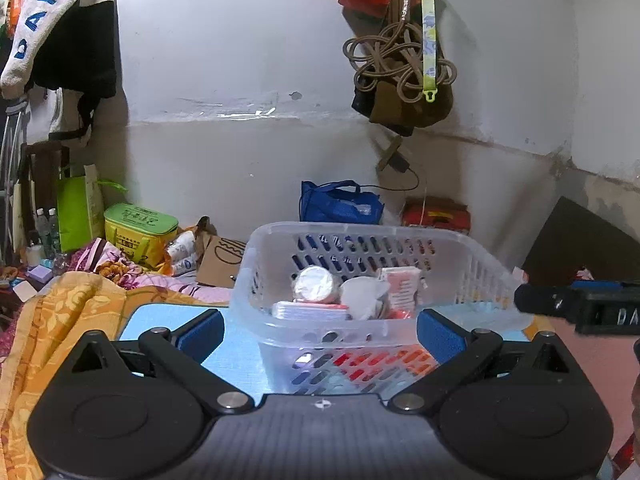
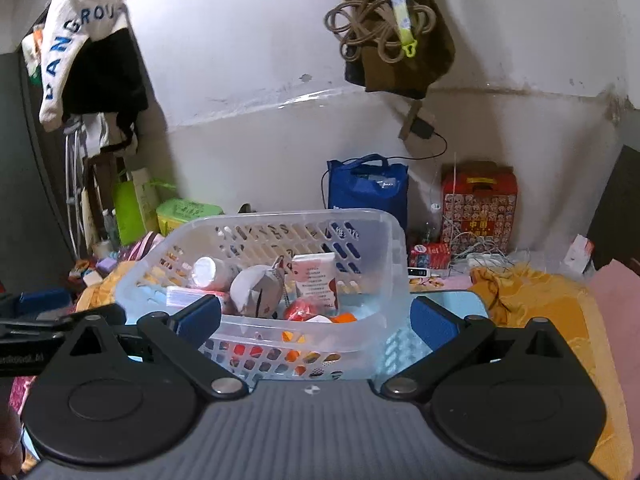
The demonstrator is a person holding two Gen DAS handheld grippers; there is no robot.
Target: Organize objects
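On the left lie a yellow-green box and an orange floral blanket. The left gripper has its fingers spread, grasping nothing, on either side of the clear basket on the blue mat. The basket holds a bottle and carton. The right gripper is likewise released. Right: a blue bag and a red box.

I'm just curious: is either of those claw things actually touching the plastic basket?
Cannot tell. Both grippers, left and right, gape around the basket, but neither wrist view shows contact or gap plainly.
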